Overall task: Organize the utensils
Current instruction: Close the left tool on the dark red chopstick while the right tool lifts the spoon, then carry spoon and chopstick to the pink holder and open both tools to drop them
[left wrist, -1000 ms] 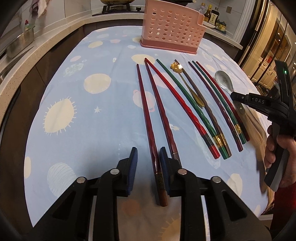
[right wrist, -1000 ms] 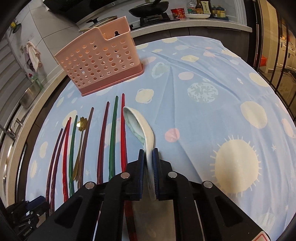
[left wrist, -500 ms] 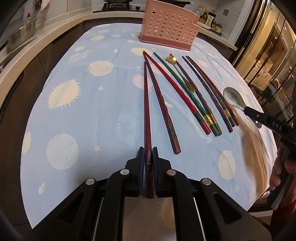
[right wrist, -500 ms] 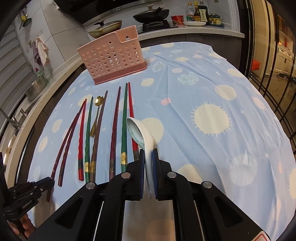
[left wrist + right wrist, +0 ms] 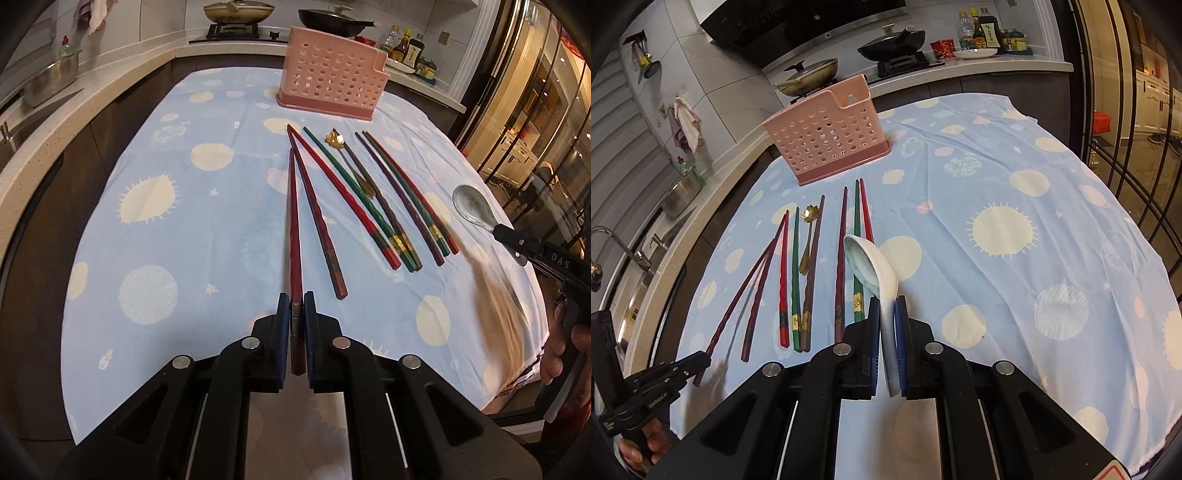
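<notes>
My left gripper (image 5: 296, 306) is shut on the thick end of a dark red chopstick (image 5: 294, 229) and holds it above the blue tablecloth; it also shows in the right wrist view (image 5: 738, 295). My right gripper (image 5: 886, 310) is shut on the handle of a white ceramic spoon (image 5: 871, 266), lifted off the table; the spoon also shows in the left wrist view (image 5: 471, 205). Several chopsticks, red, green and dark (image 5: 369, 199), lie side by side with a small gold spoon (image 5: 351, 162). A pink perforated utensil holder (image 5: 330, 86) stands upright at the far end.
A table with a blue planet-print cloth (image 5: 177, 229) carries everything. A counter with a stove, pans (image 5: 238, 11) and sauce bottles (image 5: 982, 33) runs behind it. A sink and a metal pot (image 5: 683, 188) are at the left. Glass doors stand at the right.
My left gripper closed on the dark red chopstick and lifted it. My right gripper rose and drew back with the white spoon. The other chopsticks have not moved.
</notes>
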Tool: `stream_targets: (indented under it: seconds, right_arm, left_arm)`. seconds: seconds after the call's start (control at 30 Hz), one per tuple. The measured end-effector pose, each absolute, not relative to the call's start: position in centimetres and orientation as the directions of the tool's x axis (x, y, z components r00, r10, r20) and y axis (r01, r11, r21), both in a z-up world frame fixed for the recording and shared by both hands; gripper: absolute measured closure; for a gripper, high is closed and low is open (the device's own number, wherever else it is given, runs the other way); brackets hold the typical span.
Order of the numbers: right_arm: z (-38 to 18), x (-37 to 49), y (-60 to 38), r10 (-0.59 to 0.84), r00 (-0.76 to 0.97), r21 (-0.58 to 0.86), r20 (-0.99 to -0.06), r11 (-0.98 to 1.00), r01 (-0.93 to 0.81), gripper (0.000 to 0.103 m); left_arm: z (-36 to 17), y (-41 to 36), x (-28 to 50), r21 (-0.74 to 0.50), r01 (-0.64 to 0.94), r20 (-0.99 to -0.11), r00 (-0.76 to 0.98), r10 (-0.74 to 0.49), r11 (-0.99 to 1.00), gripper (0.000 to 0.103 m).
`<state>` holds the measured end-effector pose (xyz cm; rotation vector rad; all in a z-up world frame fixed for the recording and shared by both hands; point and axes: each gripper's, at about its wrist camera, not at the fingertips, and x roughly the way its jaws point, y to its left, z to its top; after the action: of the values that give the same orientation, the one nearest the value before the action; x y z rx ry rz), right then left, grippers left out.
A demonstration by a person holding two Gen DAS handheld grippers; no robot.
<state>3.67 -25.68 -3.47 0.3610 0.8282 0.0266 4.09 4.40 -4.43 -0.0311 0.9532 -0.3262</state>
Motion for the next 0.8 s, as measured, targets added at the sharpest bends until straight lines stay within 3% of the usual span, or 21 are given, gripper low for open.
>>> stream_targets:
  seconds: [0.4, 0.8]
  right_arm:
    - [2.1, 5.9, -26.5, 0.17, 0.759, 0.326, -0.629, 0.943, 0.059, 0.095]
    - [5.6, 14.7, -26.8, 0.215, 0.739, 0.314, -0.638, 0.95, -0.006, 0.095]
  left_arm:
    - [4.6, 5.9, 7.0, -0.168, 0.261, -0.634, 0.71, -0.307, 0.951, 0.096]
    - [11.7, 3.5, 15.0, -0.1, 0.291, -0.527, 0.796, -0.299, 0.952, 0.096]
